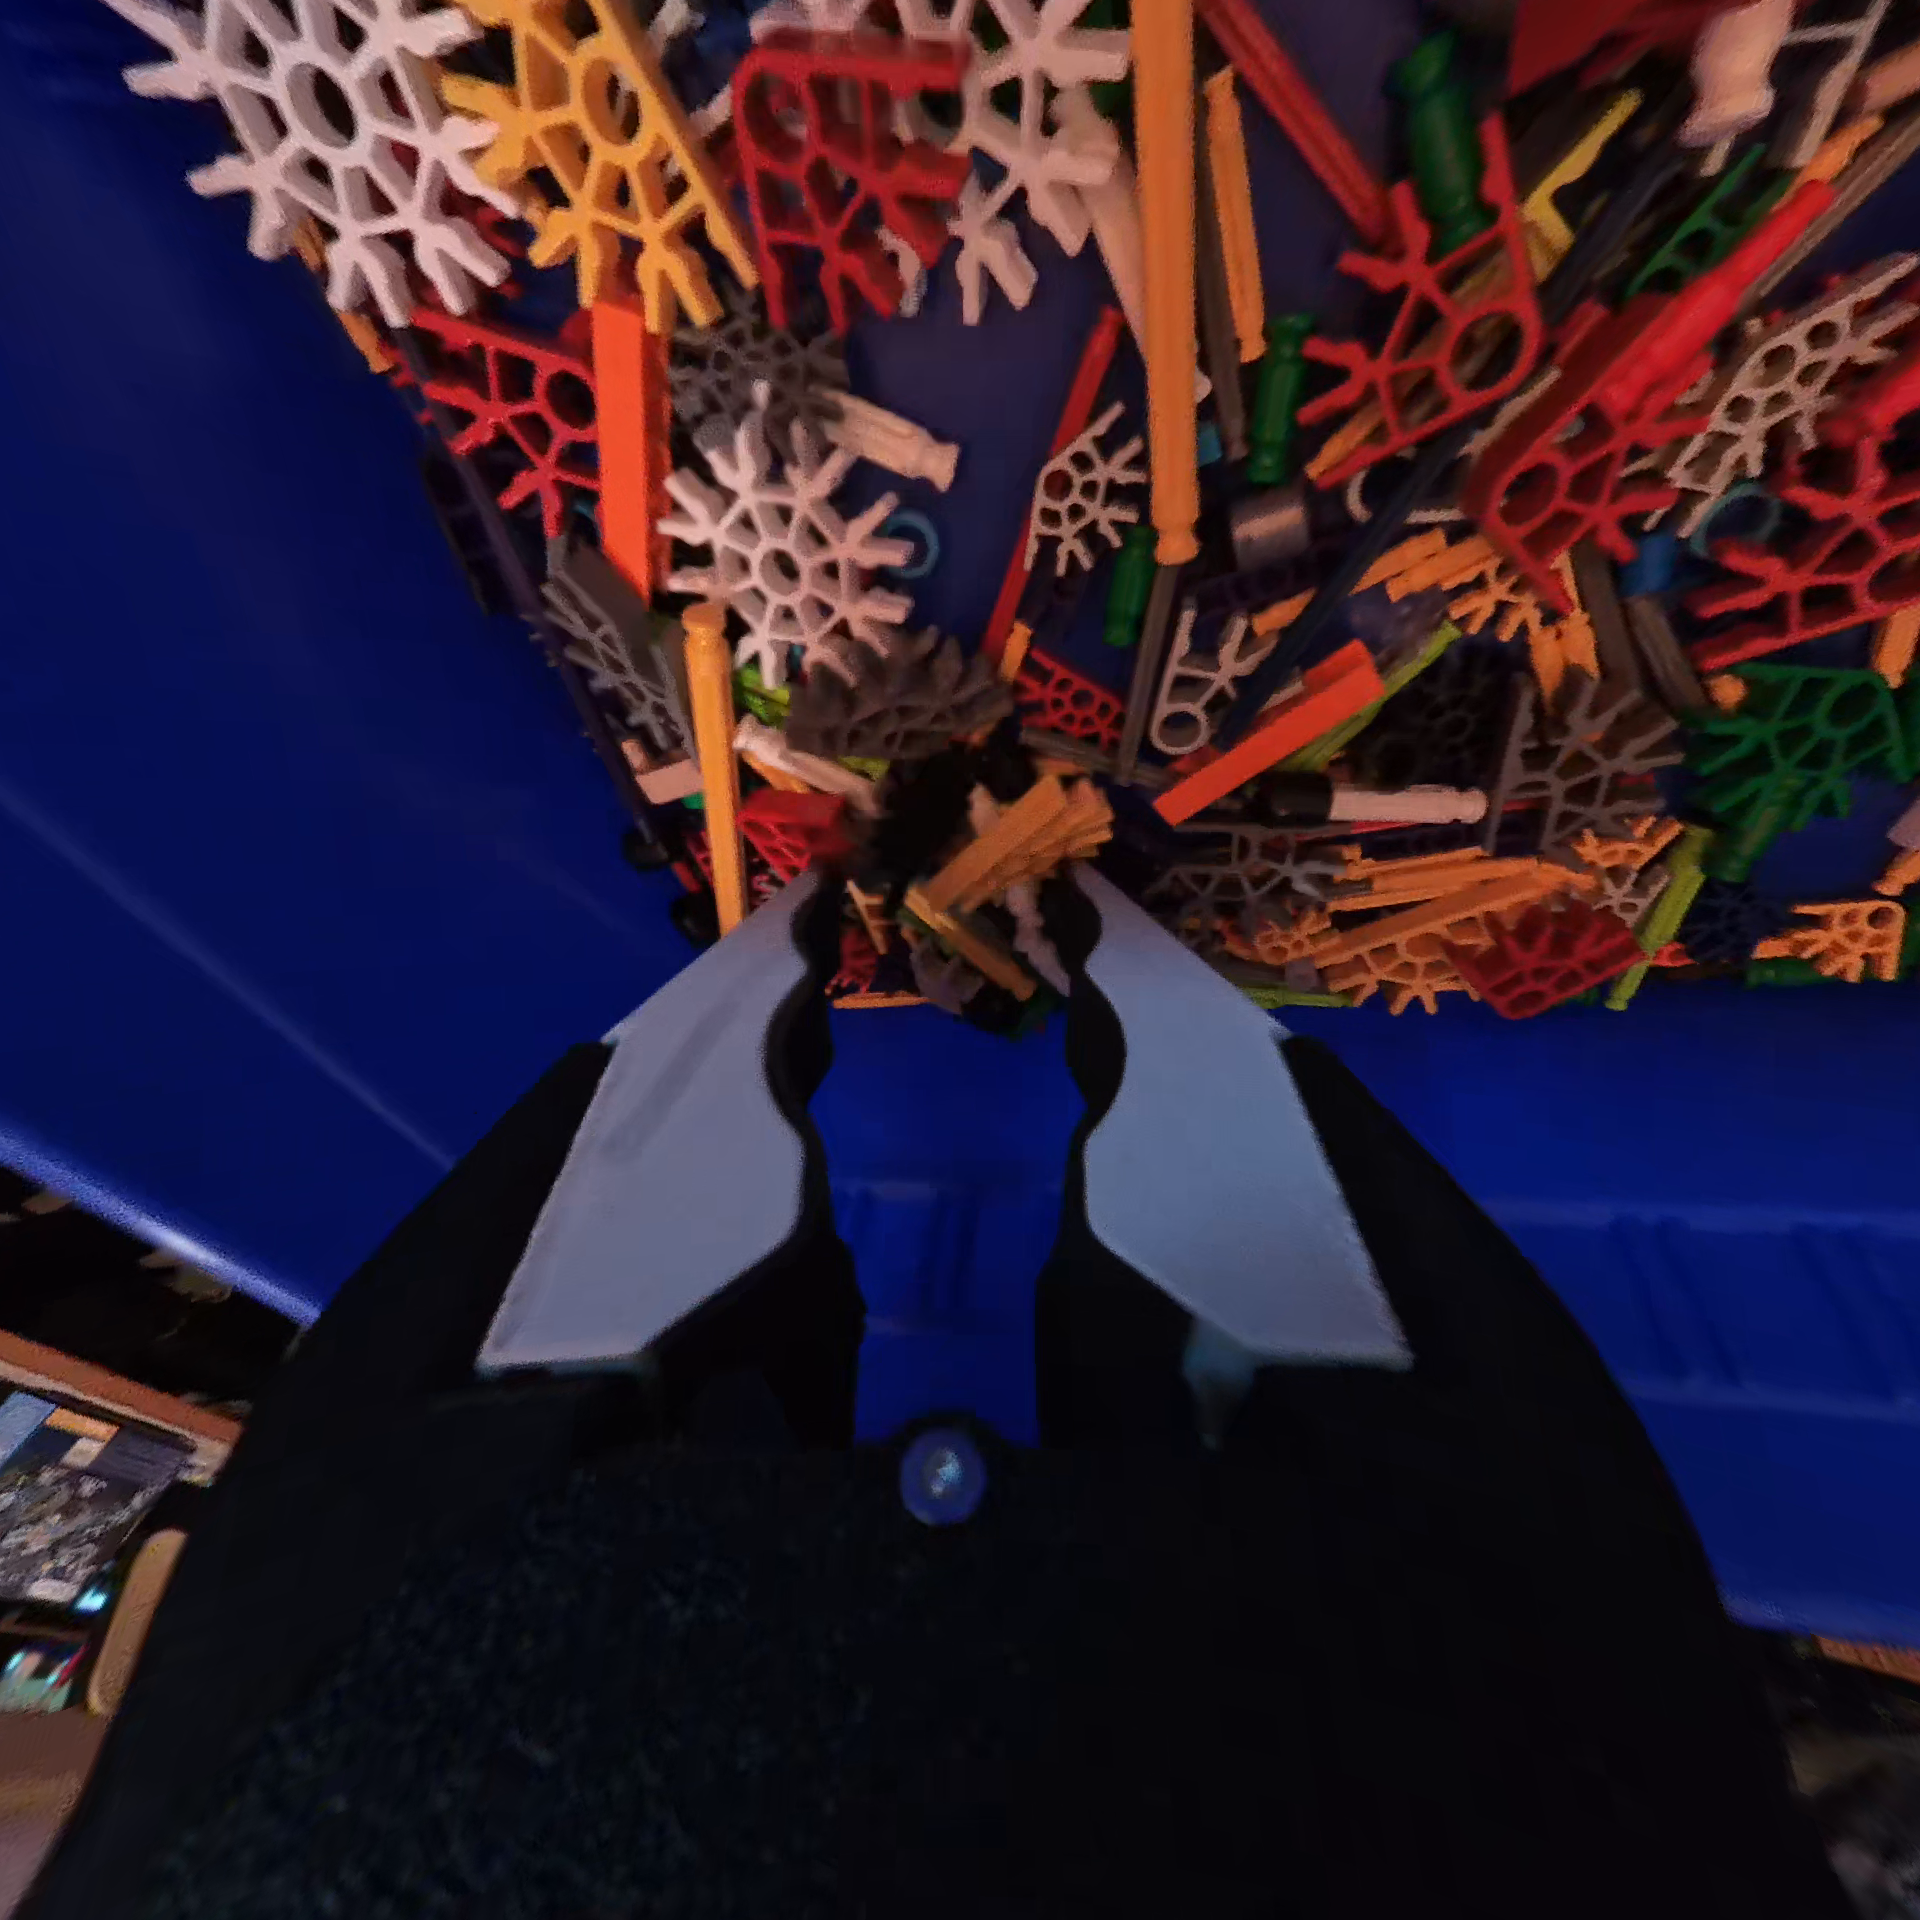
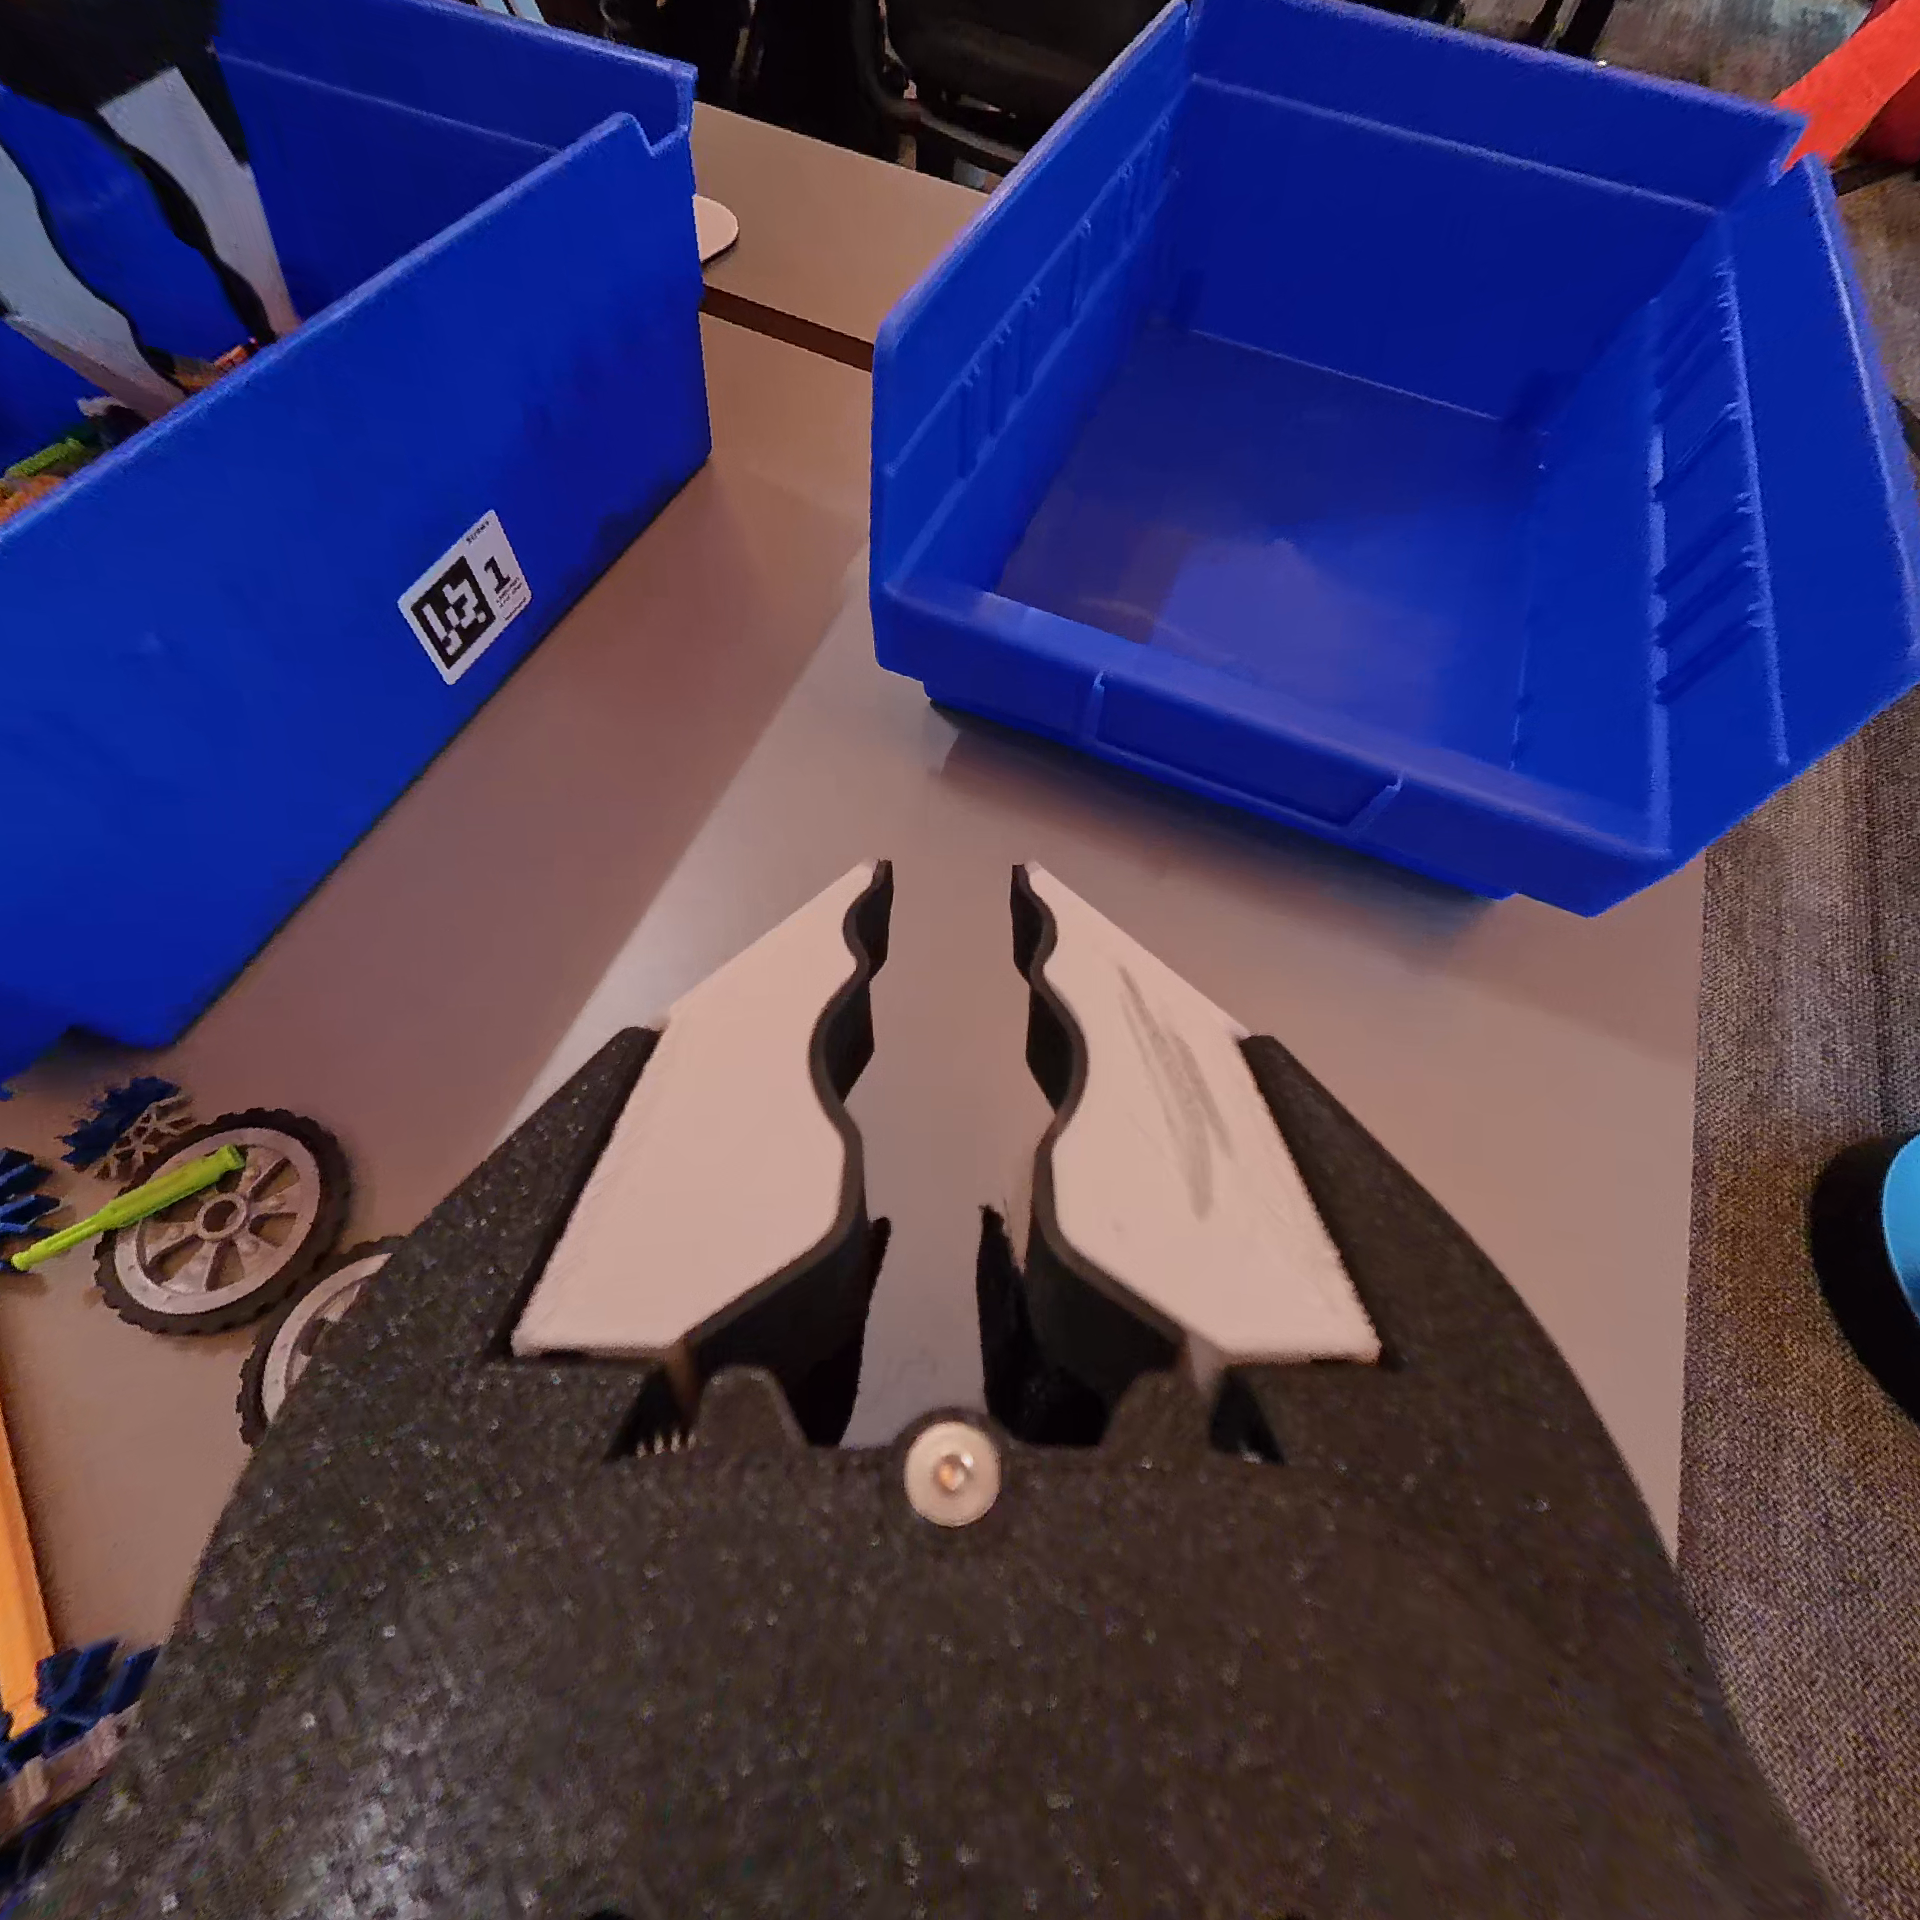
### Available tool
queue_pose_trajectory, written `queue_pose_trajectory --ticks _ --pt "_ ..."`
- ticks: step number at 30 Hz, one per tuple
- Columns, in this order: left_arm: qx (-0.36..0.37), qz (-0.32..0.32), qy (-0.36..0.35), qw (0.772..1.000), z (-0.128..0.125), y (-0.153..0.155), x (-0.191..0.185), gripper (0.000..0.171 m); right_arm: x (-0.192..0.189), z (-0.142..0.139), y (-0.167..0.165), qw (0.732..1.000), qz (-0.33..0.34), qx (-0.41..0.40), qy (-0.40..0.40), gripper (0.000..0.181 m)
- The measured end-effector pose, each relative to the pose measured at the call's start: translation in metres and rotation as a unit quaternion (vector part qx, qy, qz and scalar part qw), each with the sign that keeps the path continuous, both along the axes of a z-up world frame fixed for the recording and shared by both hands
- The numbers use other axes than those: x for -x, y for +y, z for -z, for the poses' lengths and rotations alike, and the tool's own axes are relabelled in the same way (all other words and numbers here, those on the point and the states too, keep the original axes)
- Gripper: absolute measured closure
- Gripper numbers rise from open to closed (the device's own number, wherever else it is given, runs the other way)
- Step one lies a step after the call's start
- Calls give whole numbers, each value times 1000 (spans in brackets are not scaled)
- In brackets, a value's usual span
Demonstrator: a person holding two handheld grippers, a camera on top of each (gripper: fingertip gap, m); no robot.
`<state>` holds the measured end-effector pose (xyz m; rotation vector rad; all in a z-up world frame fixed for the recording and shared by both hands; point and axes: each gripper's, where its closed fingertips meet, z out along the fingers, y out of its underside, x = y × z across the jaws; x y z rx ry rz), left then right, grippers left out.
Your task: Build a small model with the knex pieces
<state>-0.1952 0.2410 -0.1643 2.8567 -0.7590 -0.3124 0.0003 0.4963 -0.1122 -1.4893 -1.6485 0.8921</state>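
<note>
My left gripper [image 1: 951, 883] reaches down into a blue bin [image 1: 260, 623] heaped with plastic construction-toy pieces [image 1: 1143, 468]: snowflake connectors, rods and angled connectors in white, yellow, red, green and grey. Its jaws stand apart. The fingertips sit on either side of a clump of yellow rods and a dark piece [image 1: 987, 862]. I cannot tell whether they press on it. My right gripper [image 2: 953, 873] is open and empty. It hovers over the grey table [image 2: 727, 727], in front of an empty blue bin [image 2: 1195, 727].
The filled bin [image 2: 260, 623] stands at left in the right wrist view, bearing a sticker [image 2: 464, 595]. The left gripper's fingers [image 2: 62, 322] show inside it. Two grey wheels [image 2: 223, 1221], a green rod [image 2: 125, 1205] and blue connectors [image 2: 114, 1117] lie on the table. Carpet [image 2: 1808, 1039] lies past the table's right edge. Tip to tip, the grippers are about 35 cm apart.
</note>
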Motion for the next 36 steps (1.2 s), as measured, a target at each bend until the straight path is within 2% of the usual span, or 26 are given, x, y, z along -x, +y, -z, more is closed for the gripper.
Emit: queue_pose_trajectory --ticks 1,4,5,10,12,13,14,19,22,27,31,36 --pt "6 2 -9 1000 2 0 -3 139 0 0 0 1000 0 -1 0 159" --pt "7 9 -7 1000 2 5 -4 141 0 -1 0 1000 0 -2 1 159" --pt "9 12 -21 1000 1 5 -10 149 0 -1 0 1000 0 -1 1 159" --pt "-10 50 -84 995 0 12 -49 149 0 -2 -1 1000 -2 -2 2 159" --pt "-53 61 -131 988 -7 26 -71 149 0 -2 -2 1000 -3 -3 2 159" --pt "-75 56 -139 986 -13 34 -75 139 0 -2 -2 1000 -3 -3 2 159" --pt "-93 54 -128 986 -19 40 -70 130 0 -2 -1 1000 -3 -3 2 159" --pt "-136 23 -78 987 -45 47 -37 133 0 -3 -1 1000 -2 -1 4 159" --pt "-116 4 -26 993 -45 35 -11 133 0 -4 -1 1000 -3 -1 5 159" --pt "-84 -13 8 996 -30 20 10 133 0 -2 -2 1000 -4 -1 3 159" --pt "-74 -12 -7 997 -22 17 6 137 1 -1 -2 1000 -4 -1 0 159" --pt "-58 3 -51 997 -18 13 -16 147 1 0 -3 1000 -6 -2 -1 159"
